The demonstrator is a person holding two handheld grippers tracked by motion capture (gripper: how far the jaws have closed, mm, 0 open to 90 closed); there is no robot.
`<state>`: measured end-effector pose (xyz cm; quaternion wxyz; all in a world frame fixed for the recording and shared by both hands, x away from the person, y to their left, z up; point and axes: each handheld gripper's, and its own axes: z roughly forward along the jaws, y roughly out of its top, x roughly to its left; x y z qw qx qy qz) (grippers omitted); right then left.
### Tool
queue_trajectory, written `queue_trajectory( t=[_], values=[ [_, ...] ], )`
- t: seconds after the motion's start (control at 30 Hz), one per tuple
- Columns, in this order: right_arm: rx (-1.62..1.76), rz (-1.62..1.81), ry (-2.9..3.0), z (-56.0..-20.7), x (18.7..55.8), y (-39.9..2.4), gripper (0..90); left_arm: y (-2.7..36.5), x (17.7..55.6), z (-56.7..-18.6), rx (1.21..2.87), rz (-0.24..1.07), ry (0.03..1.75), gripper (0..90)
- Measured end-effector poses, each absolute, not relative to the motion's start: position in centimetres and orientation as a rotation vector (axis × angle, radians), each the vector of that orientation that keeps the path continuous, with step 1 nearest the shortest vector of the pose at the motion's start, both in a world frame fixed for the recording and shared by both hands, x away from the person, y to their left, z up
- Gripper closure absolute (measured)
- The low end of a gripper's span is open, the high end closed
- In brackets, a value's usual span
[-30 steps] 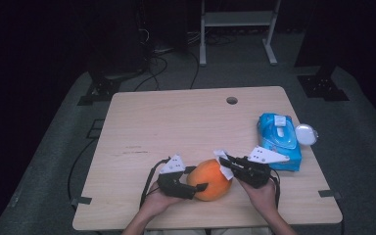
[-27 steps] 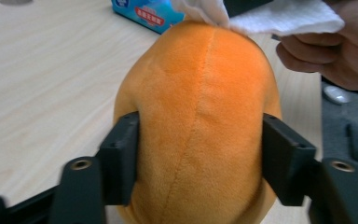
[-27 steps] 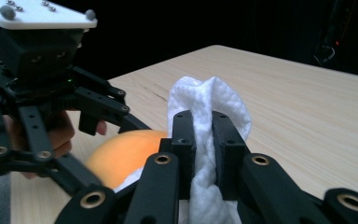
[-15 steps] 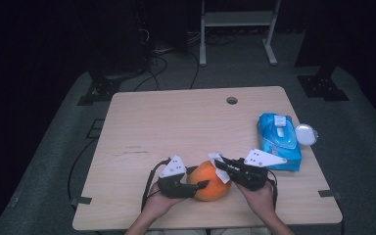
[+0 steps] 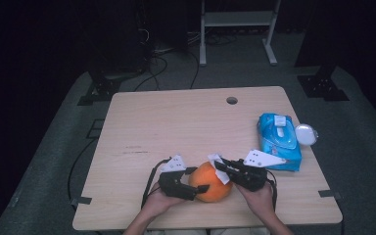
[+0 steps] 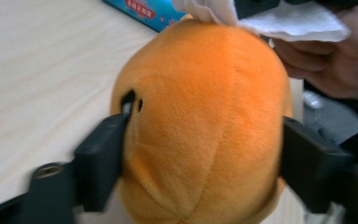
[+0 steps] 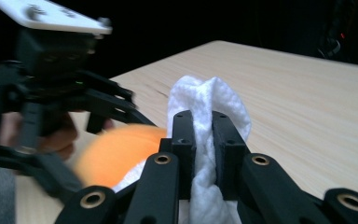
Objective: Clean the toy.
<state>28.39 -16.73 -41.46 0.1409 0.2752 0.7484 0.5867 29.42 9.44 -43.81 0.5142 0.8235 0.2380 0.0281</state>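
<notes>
An orange plush toy (image 5: 210, 182) rests on the table near the front edge. My left gripper (image 5: 199, 179) comes at it from the left. In the left gripper view the toy (image 6: 200, 126) sits between the two black jaws with both pads touching its sides. The jaws have just been opening with the toy still between them. My right gripper (image 5: 220, 166) is shut on a white wipe (image 5: 215, 159) and lies against the toy's upper right side. In the right gripper view the wipe (image 7: 209, 98) bulges out past the closed jaws, with the toy (image 7: 116, 154) just beyond.
A blue pack of wipes (image 5: 279, 142) lies at the table's right edge, with a round white lid (image 5: 306, 133) beside it. A cable hole (image 5: 232, 100) sits near the far edge. Behind the table stand a metal frame and cables on the floor.
The right gripper with the wipe has shifted slightly left over the top of the toy. Both hands otherwise stay in place.
</notes>
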Motion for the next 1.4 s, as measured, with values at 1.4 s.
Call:
queue_trajectory(
  t=[1.4],
  values=[
    [0.761, 1.758, 2.163, -40.9, 27.7, -16.0, 80.3, 10.0, 28.1, -40.6, 1.939, 0.187, 0.540, 41.0]
  ],
)
